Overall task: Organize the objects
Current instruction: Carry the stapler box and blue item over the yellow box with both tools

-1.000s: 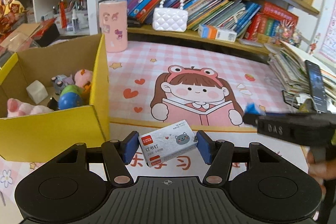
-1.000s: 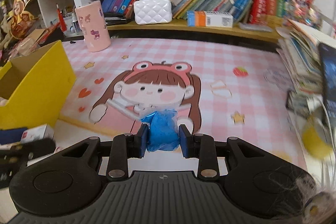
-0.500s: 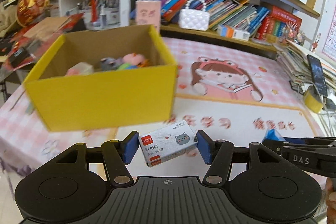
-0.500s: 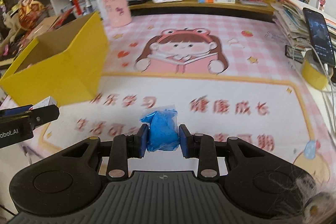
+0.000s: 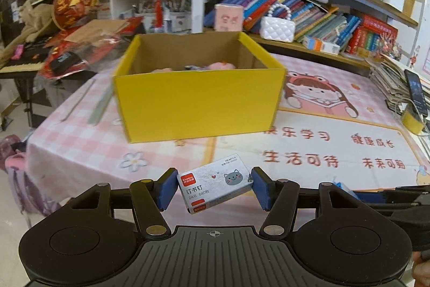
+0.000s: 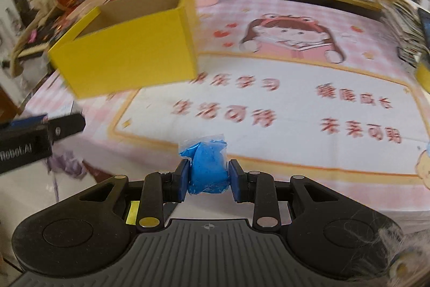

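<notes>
My left gripper (image 5: 213, 188) is shut on a small grey staple box (image 5: 215, 186) with a cat face, held tilted above the table's near edge. Straight ahead stands the yellow cardboard box (image 5: 199, 101), open at the top, with soft toys just showing over its rim. A blue lump of clay in a clear bag (image 6: 208, 168) is pinched in my right gripper (image 6: 207, 180), which hangs over the front of the mat. In the right wrist view the yellow box (image 6: 129, 53) sits to the upper left, and the left gripper's finger (image 6: 64, 125) pokes in from the left.
A pink printed mat (image 5: 336, 141) covers the table. Behind it run bookshelves (image 5: 309, 7) with a white bag (image 5: 278, 28) and a pink cup (image 5: 228, 16). A stack of books with a phone (image 5: 415, 88) and a yellow tape roll (image 5: 412, 120) sit at the right.
Both grippers have pulled back from the table, still holding their objects. The yellow box now sits farther off and centred in the left wrist view.
</notes>
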{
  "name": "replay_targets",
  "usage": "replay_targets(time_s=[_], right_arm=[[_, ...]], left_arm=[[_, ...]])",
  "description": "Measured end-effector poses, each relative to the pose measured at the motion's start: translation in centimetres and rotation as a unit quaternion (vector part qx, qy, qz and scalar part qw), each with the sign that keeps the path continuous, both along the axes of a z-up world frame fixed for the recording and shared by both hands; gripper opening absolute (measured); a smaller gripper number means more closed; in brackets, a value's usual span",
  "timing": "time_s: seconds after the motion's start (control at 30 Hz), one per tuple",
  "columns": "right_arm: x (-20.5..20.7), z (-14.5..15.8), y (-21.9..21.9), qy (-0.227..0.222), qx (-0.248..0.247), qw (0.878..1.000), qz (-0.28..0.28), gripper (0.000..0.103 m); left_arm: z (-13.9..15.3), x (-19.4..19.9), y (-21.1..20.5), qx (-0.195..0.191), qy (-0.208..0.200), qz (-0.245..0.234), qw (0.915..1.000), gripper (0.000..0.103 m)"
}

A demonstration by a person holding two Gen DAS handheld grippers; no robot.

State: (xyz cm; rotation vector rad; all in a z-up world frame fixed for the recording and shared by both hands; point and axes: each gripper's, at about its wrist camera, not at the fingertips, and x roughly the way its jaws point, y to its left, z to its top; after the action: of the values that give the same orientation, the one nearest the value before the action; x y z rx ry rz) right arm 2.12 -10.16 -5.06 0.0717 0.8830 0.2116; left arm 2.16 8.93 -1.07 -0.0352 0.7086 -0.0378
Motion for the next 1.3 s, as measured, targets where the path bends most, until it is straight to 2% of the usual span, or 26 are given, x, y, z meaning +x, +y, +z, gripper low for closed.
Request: replay_targets(time_s=[0.23, 0.47, 0.63, 0.9, 1.13, 1.3], right_arm=[[-0.6, 0.6, 3.3, -0.016, -0.005, 0.999, 0.028, 0.028], [-0.9, 1.1, 5.3, -0.02, -0.017, 0.998, 0.051, 0.028], [-0.9, 1.3, 5.9, -0.026, -0.023, 0.998, 0.049, 0.028], [0.6, 2.3, 6.0, -0.04, -0.01, 0.999, 0.035, 0.028], [3.8, 4.9, 6.4, -0.081, 0.002, 0.996, 0.032, 0.028], [6.7, 7.3, 6.3, -0.126, 0.002, 0.991, 0.034, 0.028]], left_arm=[[0.6, -1.4, 3.1, -0.006, -0.011, 0.027, 0.9995, 0.059], [1.1, -2.0, 4.7, -0.015, -0.013, 0.032, 0.9993, 0.059], [1.3, -1.9, 5.2, -0.023, -0.016, 0.029, 0.9992, 0.059], [3.0, -0.6, 5.4, -0.029, -0.044, 0.031, 0.9981, 0.059], [5.3, 1.8, 5.7, -0.026, -0.085, 0.035, 0.9954, 0.059], [6.5, 4.2, 5.9, -0.026, -0.11, 0.044, 0.9927, 0.059]])
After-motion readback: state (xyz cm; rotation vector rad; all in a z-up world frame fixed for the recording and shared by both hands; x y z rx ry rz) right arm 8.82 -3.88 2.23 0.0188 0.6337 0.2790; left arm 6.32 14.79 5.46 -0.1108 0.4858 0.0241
